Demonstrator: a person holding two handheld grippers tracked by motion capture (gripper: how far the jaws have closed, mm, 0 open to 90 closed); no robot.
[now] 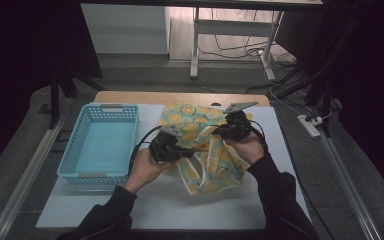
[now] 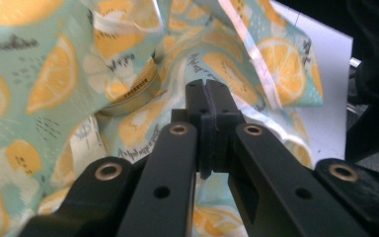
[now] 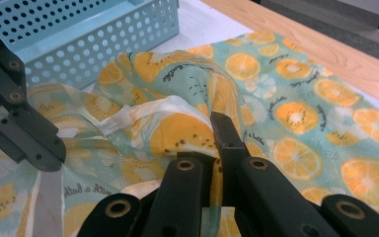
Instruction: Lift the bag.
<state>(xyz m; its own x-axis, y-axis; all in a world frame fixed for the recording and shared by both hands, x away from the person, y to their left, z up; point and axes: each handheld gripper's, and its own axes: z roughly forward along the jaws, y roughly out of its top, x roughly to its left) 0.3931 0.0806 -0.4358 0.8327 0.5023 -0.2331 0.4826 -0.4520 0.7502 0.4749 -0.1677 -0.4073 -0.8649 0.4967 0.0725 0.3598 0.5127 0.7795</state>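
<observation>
A mint cloth printed with orange slices (image 1: 215,165) lies bunched on the white table top, partly lifted between both grippers. My left gripper (image 1: 192,151) is shut on a fold at the cloth's left side; in its own view the jaws (image 2: 207,98) are pressed together, with the cloth (image 2: 39,84) all around them. My right gripper (image 1: 216,131) is shut on the cloth's upper middle, and fabric (image 3: 296,113) shows pinched between its jaws (image 3: 220,123). A brass-coloured round rim (image 2: 133,96) peeks out of the folds. The left gripper (image 3: 39,153) also appears at the left of the right gripper view.
A light blue perforated basket (image 1: 72,145) stands left of the cloth, nothing inside it; its wall (image 3: 103,44) is close behind the folds. The white mat (image 1: 155,205) covers a wooden table whose far edge (image 1: 180,97) is bare. Desk legs and cables are on the floor beyond.
</observation>
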